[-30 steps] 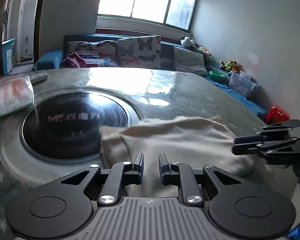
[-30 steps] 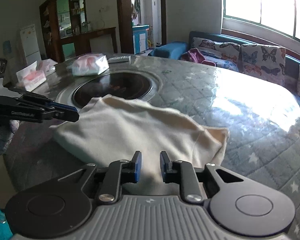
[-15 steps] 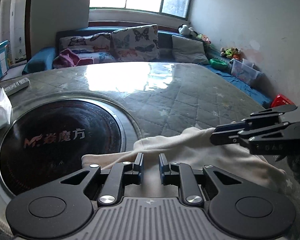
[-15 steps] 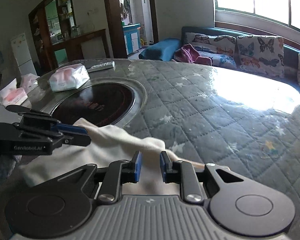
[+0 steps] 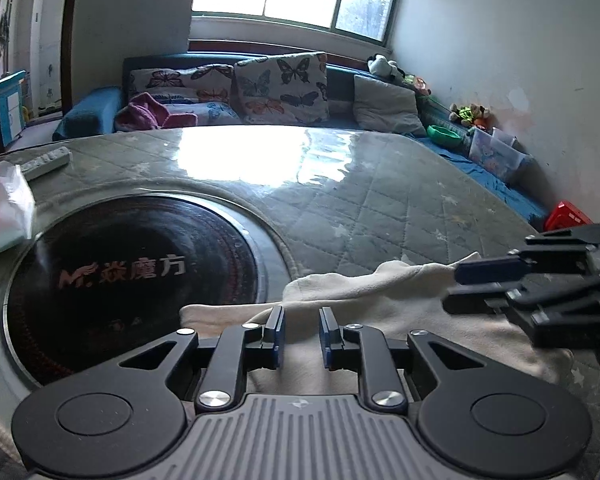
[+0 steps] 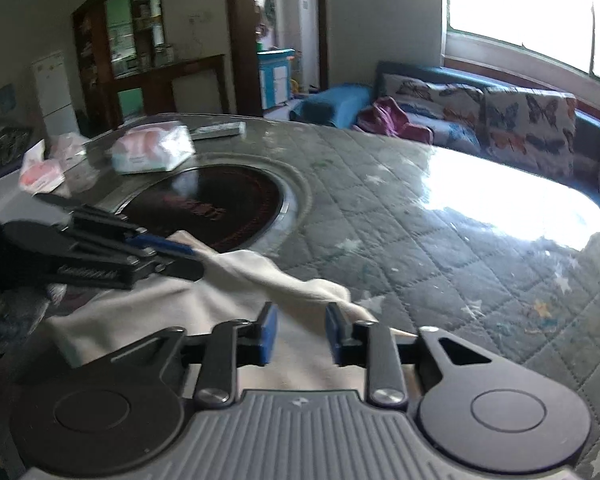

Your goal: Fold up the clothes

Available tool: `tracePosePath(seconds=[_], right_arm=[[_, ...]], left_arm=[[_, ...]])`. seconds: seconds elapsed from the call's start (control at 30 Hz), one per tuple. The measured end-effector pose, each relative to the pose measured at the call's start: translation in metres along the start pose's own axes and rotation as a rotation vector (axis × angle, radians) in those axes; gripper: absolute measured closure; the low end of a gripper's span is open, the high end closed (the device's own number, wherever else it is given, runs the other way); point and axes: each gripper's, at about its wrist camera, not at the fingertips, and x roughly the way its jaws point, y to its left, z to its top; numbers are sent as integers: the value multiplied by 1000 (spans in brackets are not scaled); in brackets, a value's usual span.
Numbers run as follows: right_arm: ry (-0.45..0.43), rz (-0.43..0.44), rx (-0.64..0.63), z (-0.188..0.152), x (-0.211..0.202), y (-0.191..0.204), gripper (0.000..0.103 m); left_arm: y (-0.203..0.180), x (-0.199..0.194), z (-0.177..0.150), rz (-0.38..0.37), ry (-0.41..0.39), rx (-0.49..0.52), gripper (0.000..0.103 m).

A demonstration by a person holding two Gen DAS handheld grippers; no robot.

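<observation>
Left gripper point(image 5: 301, 334) and right gripper point(image 6: 300, 333), jaws narrow and opening, cream garment point(image 5: 400, 312) beneath them (unpinched), lying on the quilted table point(image 5: 380, 208) beside the induction cooktop point(image 5: 132, 280). Tissue packs point(image 6: 152, 148): right view.

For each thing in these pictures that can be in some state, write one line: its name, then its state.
Cream garment: partly folded, far edge bunched, lying on the table.
Left gripper: jaws opening, cloth between them.
Right gripper: jaws opening, cloth between them.
Tissue pack: lying flat, looks sealed.
Cooktop: bare, no glow.
</observation>
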Motion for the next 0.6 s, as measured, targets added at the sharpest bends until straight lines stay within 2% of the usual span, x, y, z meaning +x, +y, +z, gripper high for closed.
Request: tracePosePath(seconds=[0.03,0.07,0.1,0.17,0.23,0.3,0.6], right_arm=[[-3,9,-16,-1,-4,6,70],[-6,20,-33,-2,-7,12,68],[-8,28,-52,-3,-11,18,64],[-13,48,-89,-5,-16,32,58],[-12,69,-113,-7,-19,43,57],[-5,98,-142,-9,-20,58,50],[17,177,-340,-16,-6,127,48]], left_arm=[[1,-3,0,9,-4,-2,73],[2,-6,-1,18,-7,-4,64],[3,-10,-1,27,-11,-6,62],[8,-18,-4,37,-18,-14,62],[14,-25,-7,50,-22,-35,58],[19,-32,-10,65,-27,-55,54],[52,-59,-27,139,-14,-176,49]])
